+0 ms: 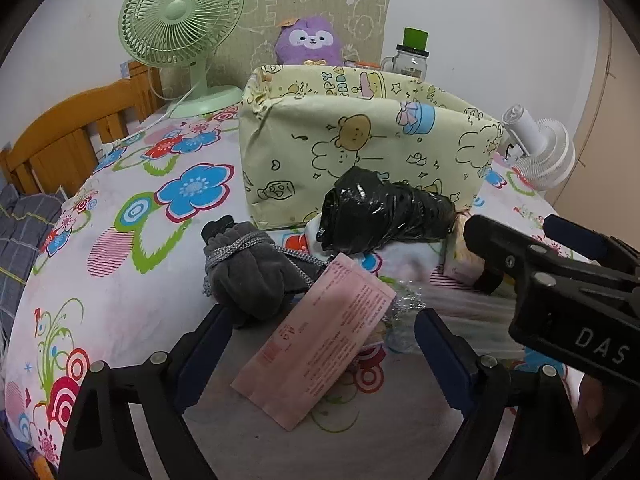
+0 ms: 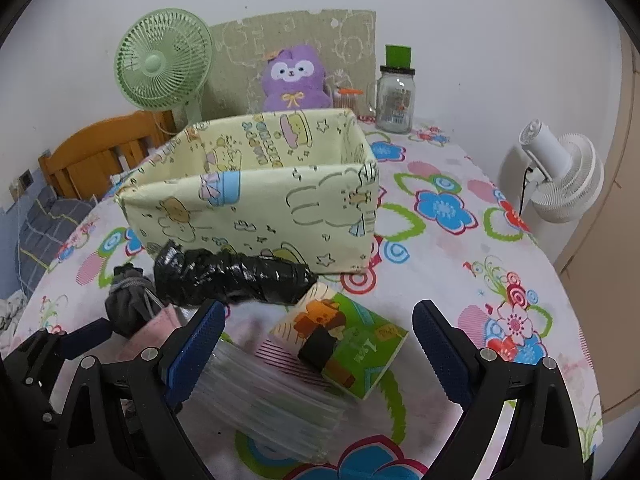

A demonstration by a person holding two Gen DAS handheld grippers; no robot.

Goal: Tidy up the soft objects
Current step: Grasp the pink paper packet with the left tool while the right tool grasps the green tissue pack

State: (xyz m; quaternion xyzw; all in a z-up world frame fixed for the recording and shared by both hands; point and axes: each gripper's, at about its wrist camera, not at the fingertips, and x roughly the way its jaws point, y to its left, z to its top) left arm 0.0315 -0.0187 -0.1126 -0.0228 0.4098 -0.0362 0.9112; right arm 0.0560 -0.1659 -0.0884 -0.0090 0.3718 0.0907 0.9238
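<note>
**Both grippers over the soft pile, nothing gripped**

My left gripper (image 1: pixel 324 344) has its fingers (image 1: pixel 208 344) apart, straddling a pink paper packet (image 1: pixel 320 344) that lies flat on the bench; pads not pressing on it. A grey drawstring pouch (image 1: pixel 248 276) sits just beside the left finger, touching the packet's upper edge. My right gripper (image 2: pixel 320 344) also has its fingers (image 2: pixel 200 340) spread wide, nothing clamped. Between them, below, lies a green cartoon tissue pack (image 2: pixel 352 344) tilted on top of a clear plastic bag bundle (image 2: pixel 272 392); no contact that I can see.

Just past both sets of fingers is a black plastic-wrapped roll (image 2: pixel 236 276), lying on its side, resting against the front wall of the yellow cartoon-print box (image 2: pixel 256 208). The box stands upright and open-topped; what its inside holds I can't tell.

All of it sits on the bench (image 2: pixel 460 264) with a flowered cloth. Behind the box: purple plush toy (image 2: pixel 294 80), glass jar with a green lid (image 2: pixel 395 96), green desk fan (image 2: pixel 162 60). White fan (image 2: pixel 560 176) at the far right edge. Wooden bed frame (image 1: pixel 60 136) at left, off the bench.
</note>
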